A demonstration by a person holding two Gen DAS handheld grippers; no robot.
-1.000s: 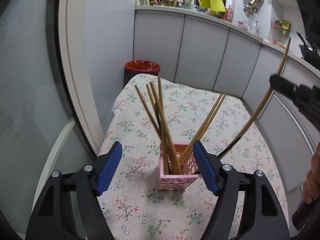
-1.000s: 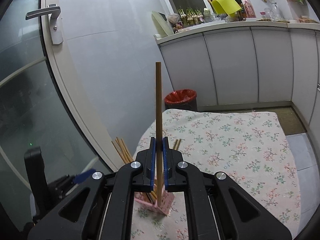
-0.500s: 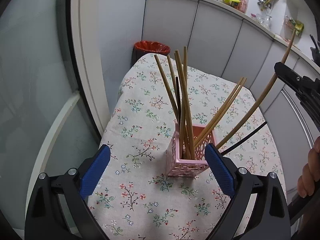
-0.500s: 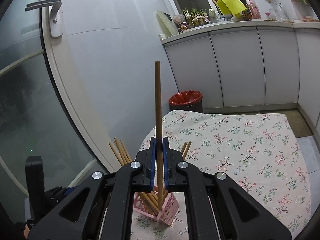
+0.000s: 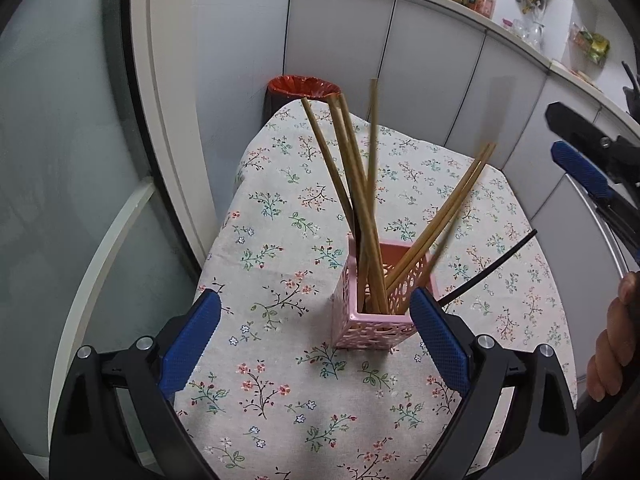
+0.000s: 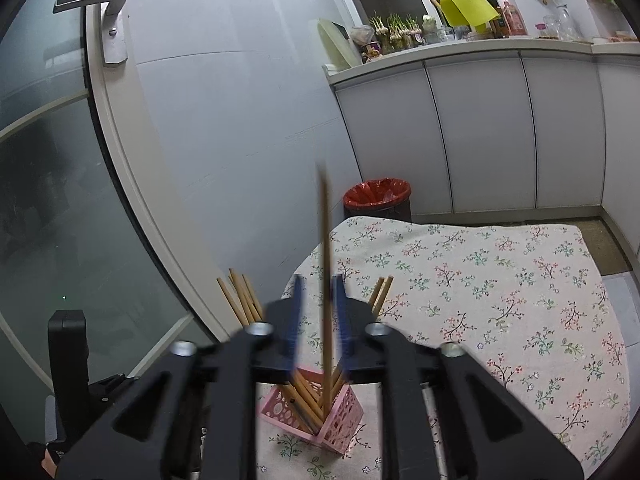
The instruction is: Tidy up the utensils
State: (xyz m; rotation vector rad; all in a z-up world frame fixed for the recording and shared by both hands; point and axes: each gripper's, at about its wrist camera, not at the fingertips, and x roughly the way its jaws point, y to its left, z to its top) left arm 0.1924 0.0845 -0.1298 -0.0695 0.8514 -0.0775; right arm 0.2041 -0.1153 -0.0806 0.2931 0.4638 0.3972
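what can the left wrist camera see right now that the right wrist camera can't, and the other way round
Only the left wrist view shows the left gripper standing open near the pink holder, a black stick slanting over the tablecloth, and the person's hand.

Only the right wrist view shows the door handle and the right gripper open around a blurred, near-upright chopstick whose lower end sits in the holder.

Both show the holder, its wooden chopsticks, the floral tablecloth, the red bin and the cabinets.
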